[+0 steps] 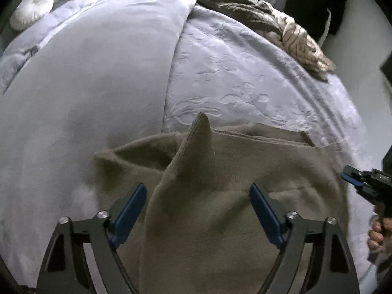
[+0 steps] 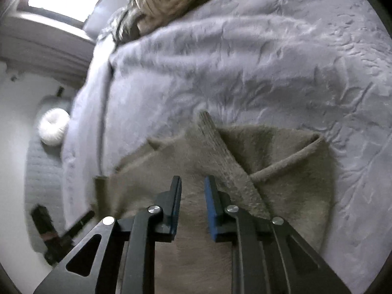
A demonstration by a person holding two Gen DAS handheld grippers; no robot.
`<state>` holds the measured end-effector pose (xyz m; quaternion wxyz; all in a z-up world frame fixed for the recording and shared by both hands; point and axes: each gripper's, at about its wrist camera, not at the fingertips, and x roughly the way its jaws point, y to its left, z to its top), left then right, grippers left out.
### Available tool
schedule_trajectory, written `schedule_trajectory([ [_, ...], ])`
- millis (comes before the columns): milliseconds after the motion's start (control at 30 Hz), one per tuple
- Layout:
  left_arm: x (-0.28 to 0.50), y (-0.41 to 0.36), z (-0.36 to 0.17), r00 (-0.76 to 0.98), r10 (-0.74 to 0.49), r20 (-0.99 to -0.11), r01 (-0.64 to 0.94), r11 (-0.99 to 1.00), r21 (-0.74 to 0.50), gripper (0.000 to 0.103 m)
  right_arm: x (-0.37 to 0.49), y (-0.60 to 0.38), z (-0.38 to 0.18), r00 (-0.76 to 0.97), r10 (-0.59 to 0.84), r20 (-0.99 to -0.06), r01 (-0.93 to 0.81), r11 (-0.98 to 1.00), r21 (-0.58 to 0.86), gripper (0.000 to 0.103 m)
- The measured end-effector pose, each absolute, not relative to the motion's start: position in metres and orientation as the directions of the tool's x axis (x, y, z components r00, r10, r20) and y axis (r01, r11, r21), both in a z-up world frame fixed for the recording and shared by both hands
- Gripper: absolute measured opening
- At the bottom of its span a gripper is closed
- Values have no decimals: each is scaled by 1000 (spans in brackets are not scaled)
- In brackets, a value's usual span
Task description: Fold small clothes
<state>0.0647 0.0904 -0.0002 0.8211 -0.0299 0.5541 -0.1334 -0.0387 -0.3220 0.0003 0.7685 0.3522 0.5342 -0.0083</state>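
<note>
A taupe knit garment [image 1: 220,171] lies on the lilac quilted bedspread [image 1: 245,73], partly folded, with a ribbed strip sticking up toward the far side. My left gripper [image 1: 198,191] is open wide above the garment's near part, holding nothing. The right gripper [image 1: 352,176] shows at the right edge of the left wrist view, held in a hand. In the right wrist view the same garment [image 2: 281,161] lies under my right gripper [image 2: 193,183], whose fingers stand a narrow gap apart with nothing between them.
A crumpled beige and brown cloth pile [image 1: 269,17] lies at the far edge of the bed. A smooth grey duvet [image 1: 85,85] covers the bed's left part. A round white cushion [image 1: 33,6] sits far left. Dark clothing [image 1: 316,7] hangs beyond the bed.
</note>
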Motion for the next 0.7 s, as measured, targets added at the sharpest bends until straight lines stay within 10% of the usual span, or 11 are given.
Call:
schedule_trajectory([
  [400,74,121,-32,375,-54,-925,71,997,-30,80,-55,-338,-7,398,210,-893,434,815,385,6],
  [700,45,155,-13,312,-98,-945,84,994,-75,80,-96,-312,19,414,340,-845,418,753,508,39],
])
